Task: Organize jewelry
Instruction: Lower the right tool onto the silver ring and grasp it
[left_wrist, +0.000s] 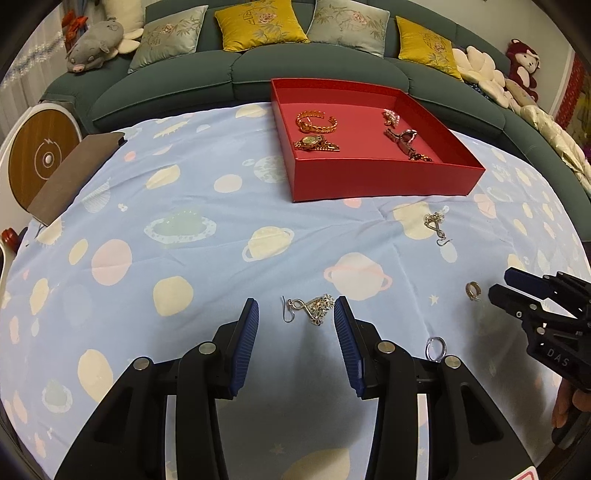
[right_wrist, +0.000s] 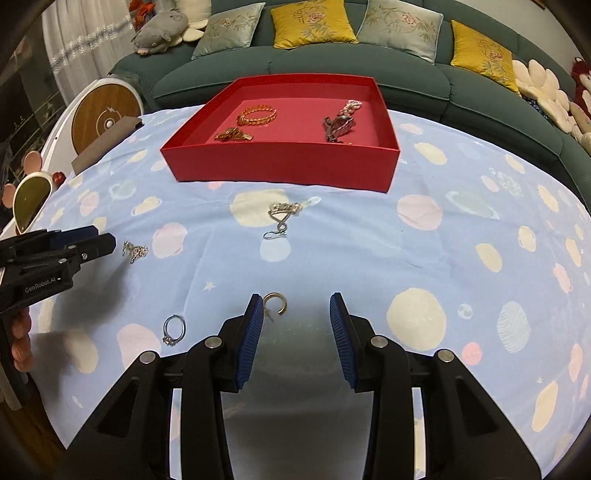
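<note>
A red tray (left_wrist: 380, 181) (right_wrist: 280, 166) at the table's far side holds gold bracelets (left_wrist: 317, 122) and other jewelry. My left gripper (left_wrist: 295, 314) is open, its pads either side of a silver dangle earring (left_wrist: 310, 306), also in the right wrist view (right_wrist: 135, 251). My right gripper (right_wrist: 295, 308) is open; a gold hoop earring (right_wrist: 275, 302) (left_wrist: 472, 291) lies by its left pad. A silver ring (left_wrist: 436, 347) (right_wrist: 173, 329) and a second silver earring (left_wrist: 437, 225) (right_wrist: 282, 216) lie loose on the cloth.
The table has a light blue planet-print cloth (left_wrist: 184, 258). A green sofa (left_wrist: 332, 62) with cushions stands behind it. A brown pad (left_wrist: 70, 177) and a round wooden disc (left_wrist: 40, 158) sit at the far left edge.
</note>
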